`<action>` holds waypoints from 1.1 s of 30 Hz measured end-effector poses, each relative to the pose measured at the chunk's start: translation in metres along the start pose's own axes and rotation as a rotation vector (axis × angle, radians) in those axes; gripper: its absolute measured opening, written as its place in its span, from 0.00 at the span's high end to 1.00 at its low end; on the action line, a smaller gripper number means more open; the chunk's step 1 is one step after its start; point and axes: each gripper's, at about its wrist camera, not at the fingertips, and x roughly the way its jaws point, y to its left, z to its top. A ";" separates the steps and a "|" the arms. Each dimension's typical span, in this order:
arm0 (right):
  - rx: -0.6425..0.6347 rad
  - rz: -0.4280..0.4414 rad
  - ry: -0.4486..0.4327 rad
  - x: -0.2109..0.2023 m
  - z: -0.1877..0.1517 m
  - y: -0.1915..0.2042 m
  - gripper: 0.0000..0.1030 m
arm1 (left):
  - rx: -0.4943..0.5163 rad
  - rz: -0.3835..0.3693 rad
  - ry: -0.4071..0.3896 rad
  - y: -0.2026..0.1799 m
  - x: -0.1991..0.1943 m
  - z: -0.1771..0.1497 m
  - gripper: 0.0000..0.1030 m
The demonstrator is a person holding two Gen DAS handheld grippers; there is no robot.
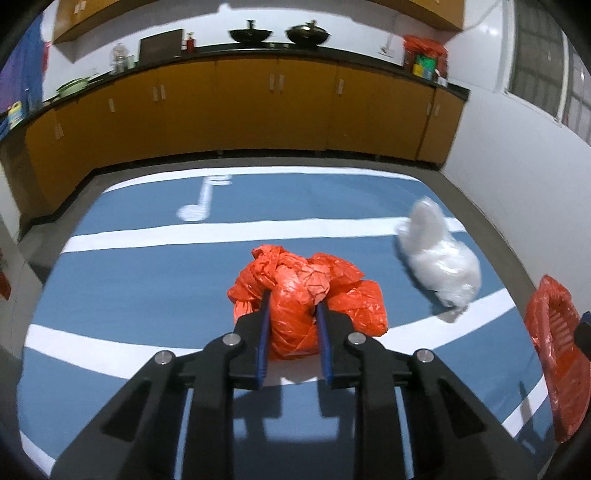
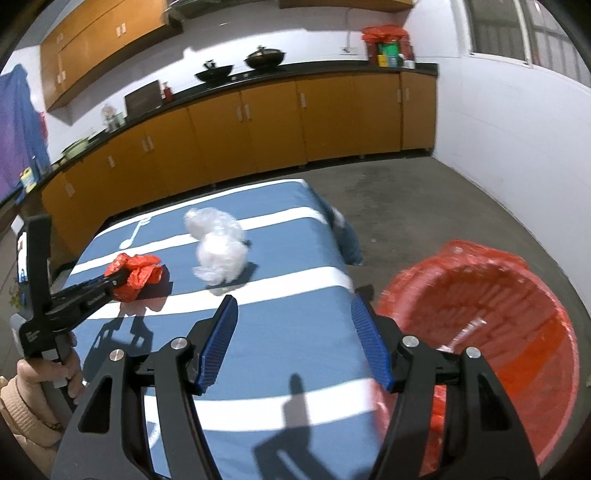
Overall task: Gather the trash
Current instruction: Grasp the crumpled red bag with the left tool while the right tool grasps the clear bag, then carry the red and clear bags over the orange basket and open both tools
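Observation:
A crumpled red plastic bag (image 1: pixel 295 321) lies on a table under a blue cloth with white stripes (image 1: pixel 129 280). My left gripper (image 1: pixel 293 299) is shut on it, both blue pads pressed into its sides. The right wrist view shows the same grip from the side, the left gripper (image 2: pixel 123 277) closed on the red bag (image 2: pixel 142 273). A crumpled clear plastic bag (image 1: pixel 439 258) (image 2: pixel 221 251) lies loose to the right of it. My right gripper (image 2: pixel 293 301) hangs open over the cloth (image 2: pixel 295 343), nothing between its fingers. A red-lined bin (image 2: pixel 480 332) (image 1: pixel 554 350) stands beside the table's right edge.
Orange cabinets (image 1: pixel 277 110) under a dark counter with two woks (image 1: pixel 251 35) run along the far wall. Bare concrete floor (image 2: pixel 406 206) lies between table, cabinets and the white right wall (image 2: pixel 517 147). A person's hand (image 2: pixel 70 373) grips the left tool's handle.

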 end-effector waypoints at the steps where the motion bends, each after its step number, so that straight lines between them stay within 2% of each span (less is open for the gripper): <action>1: -0.010 0.010 0.003 0.005 0.002 0.006 0.38 | -0.007 0.010 -0.006 0.007 -0.003 0.000 0.78; 11: -0.044 0.074 0.046 0.068 0.027 0.051 0.39 | -0.074 0.094 -0.046 0.066 -0.031 -0.001 0.78; 17: -0.062 0.050 0.101 0.110 0.039 0.067 0.39 | -0.087 0.111 -0.060 0.081 -0.039 0.000 0.78; 24: -0.122 0.013 0.151 0.128 0.039 0.078 0.39 | -0.094 0.117 -0.053 0.088 -0.038 -0.001 0.78; 26: -0.135 0.004 0.162 0.130 0.037 0.077 0.46 | -0.097 0.114 -0.047 0.088 -0.037 -0.002 0.78; 28: -0.138 0.003 0.173 0.130 0.036 0.076 0.59 | -0.096 0.111 -0.044 0.086 -0.036 -0.002 0.78; 31: -0.135 0.006 0.176 0.126 0.035 0.068 0.69 | -0.088 0.102 -0.047 0.081 -0.038 0.000 0.78; 33: -0.126 0.018 0.176 0.119 0.033 0.065 0.72 | -0.083 0.097 -0.050 0.081 -0.040 0.001 0.78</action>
